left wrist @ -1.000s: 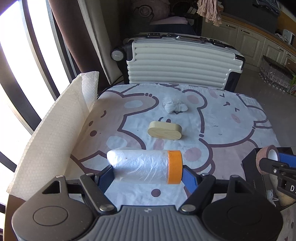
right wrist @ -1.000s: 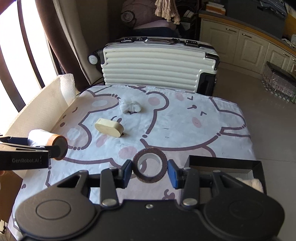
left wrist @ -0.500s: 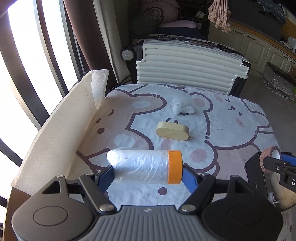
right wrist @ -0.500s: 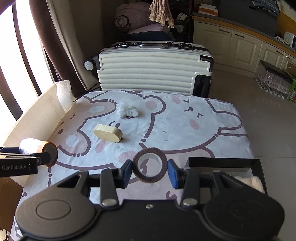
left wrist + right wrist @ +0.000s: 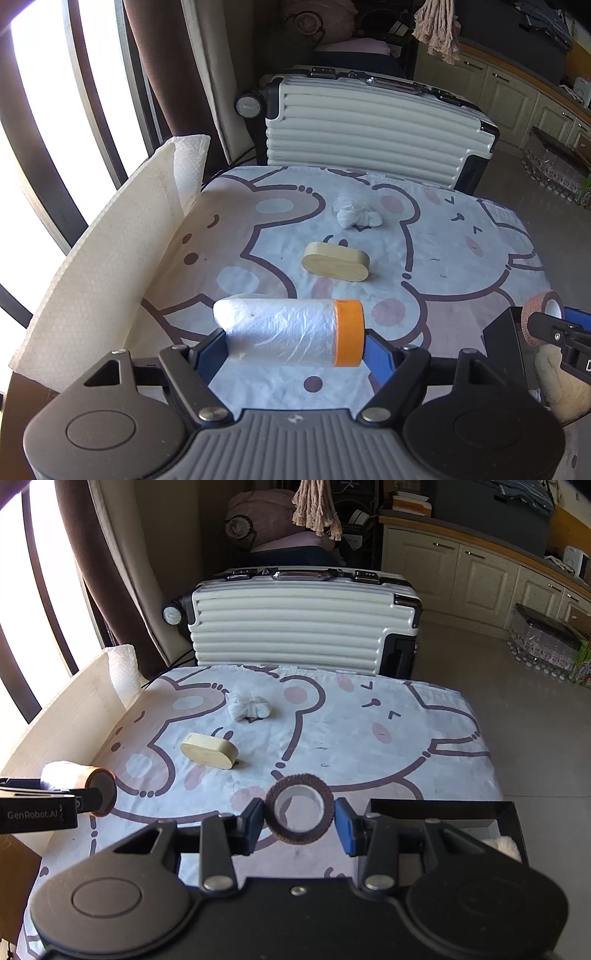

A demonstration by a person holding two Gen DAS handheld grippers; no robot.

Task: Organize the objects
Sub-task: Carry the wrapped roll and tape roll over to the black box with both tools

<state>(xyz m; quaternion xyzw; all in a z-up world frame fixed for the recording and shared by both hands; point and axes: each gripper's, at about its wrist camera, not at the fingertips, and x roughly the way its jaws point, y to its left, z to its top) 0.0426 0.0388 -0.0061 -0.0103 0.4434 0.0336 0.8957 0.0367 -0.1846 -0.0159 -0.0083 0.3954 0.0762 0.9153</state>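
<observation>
My left gripper (image 5: 293, 349) is shut on a roll of clear plastic film with an orange end (image 5: 291, 332), held above the near left of the table; the roll also shows in the right wrist view (image 5: 79, 781). My right gripper (image 5: 299, 819) is shut on a brown tape ring (image 5: 299, 808), held above the near right, beside a black box (image 5: 506, 812). The tape ring also shows in the left wrist view (image 5: 543, 310). A beige oval wooden block (image 5: 335, 261) and a crumpled white wad (image 5: 356, 214) lie mid-table.
The table wears a bear-print cloth (image 5: 443, 251). A white bubble-wrap sheet (image 5: 110, 258) stands along its left edge. A white ribbed suitcase (image 5: 369, 125) stands behind the table. The black box (image 5: 506, 343) holds something pale and fluffy (image 5: 557, 380). Window bars are at left.
Both grippers have risen and pulled back a little with their rolls still held; the table objects look farther away. Nothing was let go.
</observation>
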